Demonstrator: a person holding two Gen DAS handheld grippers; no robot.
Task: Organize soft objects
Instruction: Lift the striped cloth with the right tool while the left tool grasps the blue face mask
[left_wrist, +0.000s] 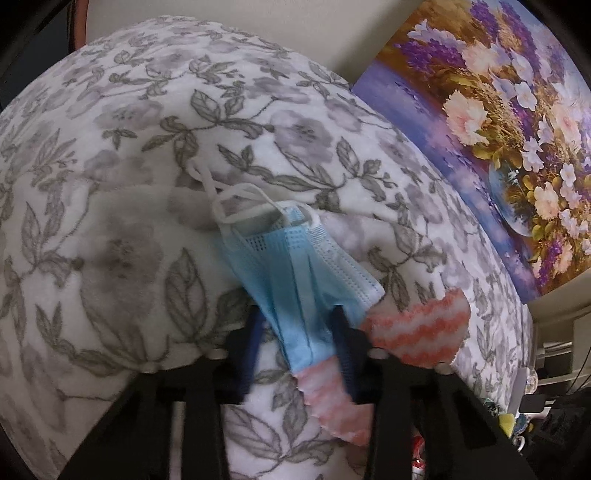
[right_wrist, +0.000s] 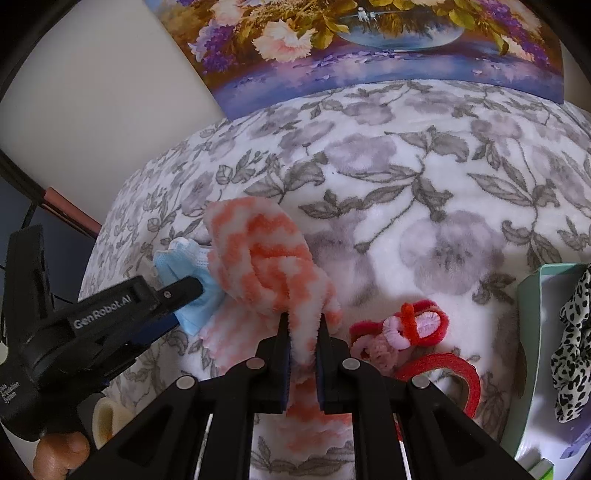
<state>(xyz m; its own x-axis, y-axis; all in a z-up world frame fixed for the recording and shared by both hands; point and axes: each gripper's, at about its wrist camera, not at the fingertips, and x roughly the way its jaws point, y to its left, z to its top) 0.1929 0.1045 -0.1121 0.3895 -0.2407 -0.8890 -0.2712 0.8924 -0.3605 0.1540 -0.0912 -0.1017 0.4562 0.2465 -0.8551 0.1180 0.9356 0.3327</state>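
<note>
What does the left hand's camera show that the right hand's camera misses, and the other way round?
Only the left view shows the white ear loops of the blue face mask.

Only the right view shows the red and pink fuzzy hair ties, a red band, a leopard-print scrunchie in a green box, and the left gripper from outside.

Both show the mask, the orange-and-white cloth, the flowered blanket and the flower painting.

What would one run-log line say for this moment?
left gripper: shut on blue face mask | right gripper: shut on orange-white cloth | surface: floral blanket
</note>
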